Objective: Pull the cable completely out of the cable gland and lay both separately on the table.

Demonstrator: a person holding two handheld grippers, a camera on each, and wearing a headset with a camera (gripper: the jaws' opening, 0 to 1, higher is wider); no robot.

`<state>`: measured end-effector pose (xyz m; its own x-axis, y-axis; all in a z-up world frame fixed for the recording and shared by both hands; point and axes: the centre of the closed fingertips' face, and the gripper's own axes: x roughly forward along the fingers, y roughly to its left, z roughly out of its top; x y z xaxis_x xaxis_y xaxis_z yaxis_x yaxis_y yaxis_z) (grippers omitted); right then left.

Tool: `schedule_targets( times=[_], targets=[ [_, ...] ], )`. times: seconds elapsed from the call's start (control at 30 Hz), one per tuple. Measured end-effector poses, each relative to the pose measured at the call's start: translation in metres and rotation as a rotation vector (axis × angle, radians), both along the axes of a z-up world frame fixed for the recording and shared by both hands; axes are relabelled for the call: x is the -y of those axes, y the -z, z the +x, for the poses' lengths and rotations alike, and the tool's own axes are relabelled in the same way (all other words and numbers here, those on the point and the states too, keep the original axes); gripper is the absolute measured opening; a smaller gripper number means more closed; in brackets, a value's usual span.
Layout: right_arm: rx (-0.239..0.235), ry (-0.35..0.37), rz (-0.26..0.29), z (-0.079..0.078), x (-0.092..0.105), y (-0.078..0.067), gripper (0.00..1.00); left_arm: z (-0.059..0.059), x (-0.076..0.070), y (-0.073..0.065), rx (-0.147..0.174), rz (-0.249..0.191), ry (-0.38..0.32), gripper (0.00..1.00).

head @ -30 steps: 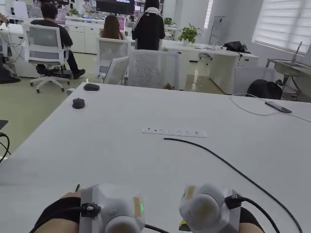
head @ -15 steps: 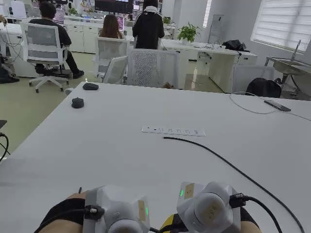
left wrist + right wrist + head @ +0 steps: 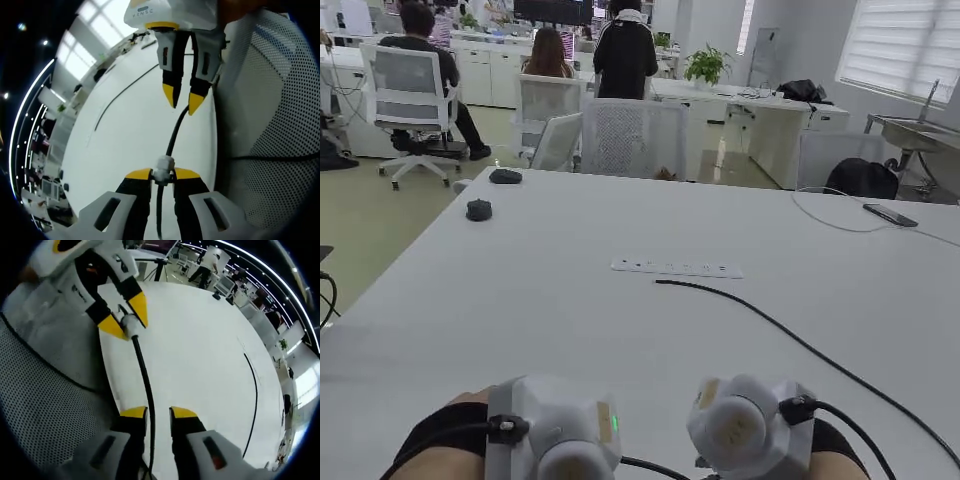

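While the left gripper (image 3: 162, 175) clenches the white gland (image 3: 162, 167) at the bottom of its view, the cable (image 3: 172, 136) runs straight up from it to the right gripper (image 3: 183, 103), whose jaws stand apart astride it without pinching. Both sit at the table's (image 3: 570, 300) near edge. The pull, I judge, must follow that line, with the right gripper first closing on the cable.
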<state>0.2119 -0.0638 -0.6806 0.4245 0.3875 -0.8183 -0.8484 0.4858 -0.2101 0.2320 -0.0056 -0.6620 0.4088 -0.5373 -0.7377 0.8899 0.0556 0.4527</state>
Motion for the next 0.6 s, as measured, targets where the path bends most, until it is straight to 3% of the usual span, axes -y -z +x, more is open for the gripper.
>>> schedule_targets(
  times=[0.1, 0.27, 0.33, 0.47, 0.6],
  targets=[
    [0.04, -0.081, 0.095, -0.003, -0.025, -0.015, 0.22, -0.003, 0.002, 0.0, 0.001, -0.002, 0.016, 0.17],
    [0.059, -0.118, 0.131, -0.006, -0.034, -0.022, 0.14, -0.01, 0.011, -0.005, 0.002, -0.028, 0.052, 0.17],
    [0.059, -0.121, 0.124, -0.006, -0.033, -0.021, 0.05, -0.01, 0.013, -0.005, 0.005, -0.028, 0.061, 0.17],
    [0.06, -0.104, 0.101, -0.004, -0.027, -0.018, 0.04, -0.006, 0.01, -0.005, 0.01, -0.026, 0.043, 0.17],
    [0.047, -0.048, 0.035, 0.001, -0.01, -0.009, 0.03, 0.002, 0.004, -0.006, 0.013, -0.027, 0.004, 0.17]
  ],
)
